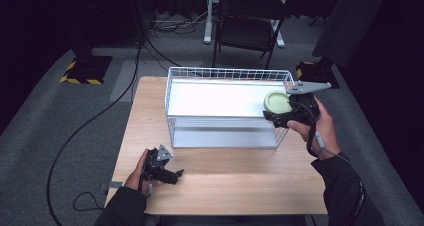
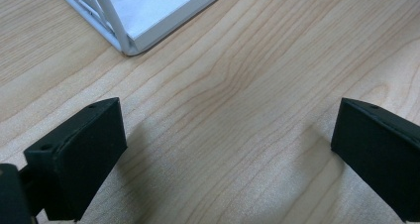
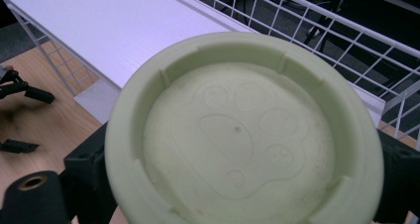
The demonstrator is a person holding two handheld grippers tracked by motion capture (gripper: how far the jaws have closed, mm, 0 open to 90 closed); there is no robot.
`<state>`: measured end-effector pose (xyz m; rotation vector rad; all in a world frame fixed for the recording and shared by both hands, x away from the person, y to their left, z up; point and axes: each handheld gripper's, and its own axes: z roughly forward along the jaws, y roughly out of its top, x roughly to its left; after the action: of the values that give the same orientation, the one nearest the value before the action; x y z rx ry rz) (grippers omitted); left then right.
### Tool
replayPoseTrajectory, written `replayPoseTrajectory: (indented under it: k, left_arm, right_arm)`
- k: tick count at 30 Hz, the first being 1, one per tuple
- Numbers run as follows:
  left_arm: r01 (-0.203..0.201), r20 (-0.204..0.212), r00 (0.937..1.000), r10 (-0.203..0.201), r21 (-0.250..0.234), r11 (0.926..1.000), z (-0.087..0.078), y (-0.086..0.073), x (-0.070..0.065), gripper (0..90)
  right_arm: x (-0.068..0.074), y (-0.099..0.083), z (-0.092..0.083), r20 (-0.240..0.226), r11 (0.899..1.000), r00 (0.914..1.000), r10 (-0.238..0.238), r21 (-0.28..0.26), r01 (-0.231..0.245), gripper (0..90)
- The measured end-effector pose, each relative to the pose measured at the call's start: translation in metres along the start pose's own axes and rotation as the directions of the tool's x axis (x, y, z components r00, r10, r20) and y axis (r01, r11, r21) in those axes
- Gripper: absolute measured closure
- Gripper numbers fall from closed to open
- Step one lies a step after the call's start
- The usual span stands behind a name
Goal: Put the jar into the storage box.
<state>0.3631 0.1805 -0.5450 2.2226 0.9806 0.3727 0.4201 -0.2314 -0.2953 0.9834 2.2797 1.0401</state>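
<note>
Overhead, right tongs (image 1: 278,115) hold a green disc (image 1: 276,102) above the wire rack's (image 1: 225,73) white shelf (image 1: 215,98).

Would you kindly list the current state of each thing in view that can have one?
Pale green round dish with a paw print: held in the right gripper, open side up, empty, above the rack's right end.
White wire two-tier rack: upright on the table, shelves bare.
Right gripper: shut on the dish.
Left gripper: open, empty, low over the light wooden table.
Black folding chair: unfolded, unoccupied.
</note>
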Motion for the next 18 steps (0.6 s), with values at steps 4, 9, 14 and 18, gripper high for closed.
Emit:
replayPoseTrajectory:
  k: [4, 9, 14, 18]
  left_arm:
    - [0.001, 0.0, 1.0, -0.001, 0.0, 1.0, 0.0, 0.0, 0.0, 0.4]
    - [0.0, 0.0, 1.0, 0.0, -0.001, 1.0, 0.0, 0.0, 0.0, 0.4]
    - [0.0, 0.0, 1.0, 0.0, 0.0, 1.0, 0.0, 0.0, 0.0, 0.4]
    - [0.0, 0.0, 1.0, 0.0, 0.0, 1.0, 0.0, 0.0, 0.0, 0.4]
  right_arm:
    - [-0.004, 0.009, 0.007, 0.008, 1.0, 0.9999, 0.011, -0.003, -0.011, 11.3]
    - [-0.008, 0.018, 0.019, 0.014, 1.0, 0.9994, 0.03, 0.001, -0.03, 11.3]
    - [-0.009, 0.022, 0.031, 0.014, 1.0, 0.9995, 0.029, 0.0, -0.029, 11.3]
    - [-0.01, 0.024, 0.041, 0.014, 1.0, 0.9994, 0.031, 0.004, -0.031, 11.3]
